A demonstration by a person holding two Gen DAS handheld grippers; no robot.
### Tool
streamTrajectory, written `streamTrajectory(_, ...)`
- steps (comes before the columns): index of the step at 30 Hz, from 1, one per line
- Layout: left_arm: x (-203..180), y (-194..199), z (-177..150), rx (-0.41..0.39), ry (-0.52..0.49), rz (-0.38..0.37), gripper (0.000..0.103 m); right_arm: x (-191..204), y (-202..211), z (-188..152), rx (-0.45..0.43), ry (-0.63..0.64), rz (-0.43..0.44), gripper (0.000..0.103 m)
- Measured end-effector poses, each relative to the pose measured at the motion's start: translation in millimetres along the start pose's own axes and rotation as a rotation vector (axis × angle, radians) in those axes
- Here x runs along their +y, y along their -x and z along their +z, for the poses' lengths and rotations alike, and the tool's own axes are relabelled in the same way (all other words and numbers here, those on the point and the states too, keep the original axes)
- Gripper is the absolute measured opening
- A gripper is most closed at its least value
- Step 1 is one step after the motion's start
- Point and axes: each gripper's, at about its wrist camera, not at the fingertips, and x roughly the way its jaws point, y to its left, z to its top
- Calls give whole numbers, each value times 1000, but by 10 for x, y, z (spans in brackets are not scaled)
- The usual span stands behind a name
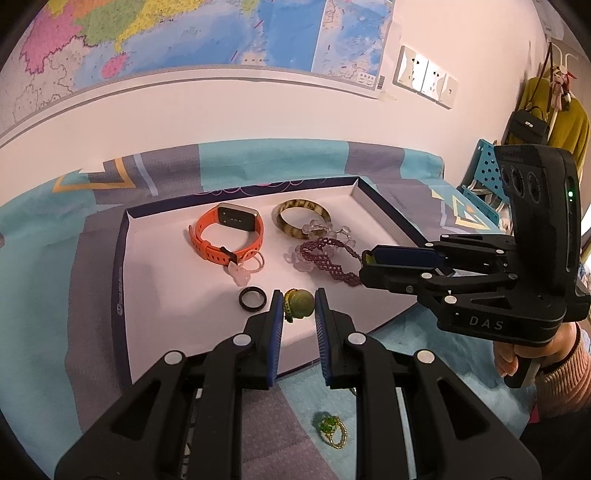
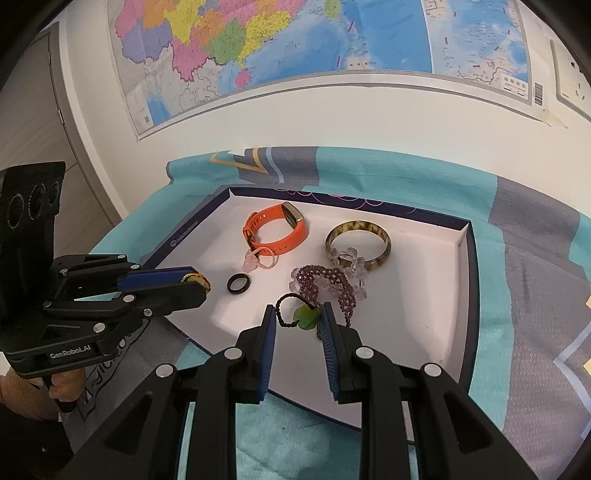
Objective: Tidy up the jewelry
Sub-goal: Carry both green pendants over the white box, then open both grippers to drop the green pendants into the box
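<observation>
A white-lined tray (image 1: pixel 122 258) with a dark blue rim lies on the patterned cloth. My left gripper (image 1: pixel 298 309) hangs over its near edge, shut on a round green pendant (image 1: pixel 301 303) with a gold beaded loop. To the right, my right gripper (image 2: pixel 299 320) is shut on a green bead (image 2: pixel 306 317) strung on a dark beaded loop, above the tray (image 2: pixel 466 280). In the tray lie an orange watch (image 1: pixel 225 236), a tortoiseshell bangle (image 1: pixel 303 218), a clear crystal bracelet (image 1: pixel 321 230), a purple beaded bracelet (image 1: pixel 328 258), a black ring (image 1: pixel 252 298) and a pink charm (image 1: pixel 240 275).
A gold ring with a green stone (image 1: pixel 330 428) lies on the cloth (image 1: pixel 44 295) in front of the tray. A map (image 1: pixel 184 33) and a socket panel (image 1: pixel 424 75) are on the wall behind. A blue crate (image 1: pixel 484 166) and hanging bags (image 1: pixel 528 125) stand at far right.
</observation>
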Motion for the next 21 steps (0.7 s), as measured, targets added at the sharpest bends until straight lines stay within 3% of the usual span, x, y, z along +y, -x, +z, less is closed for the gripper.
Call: streamTrajectory(21, 74, -254, 36, 52, 21, 25, 18, -13, -199, 46, 42, 17, -40, 23)
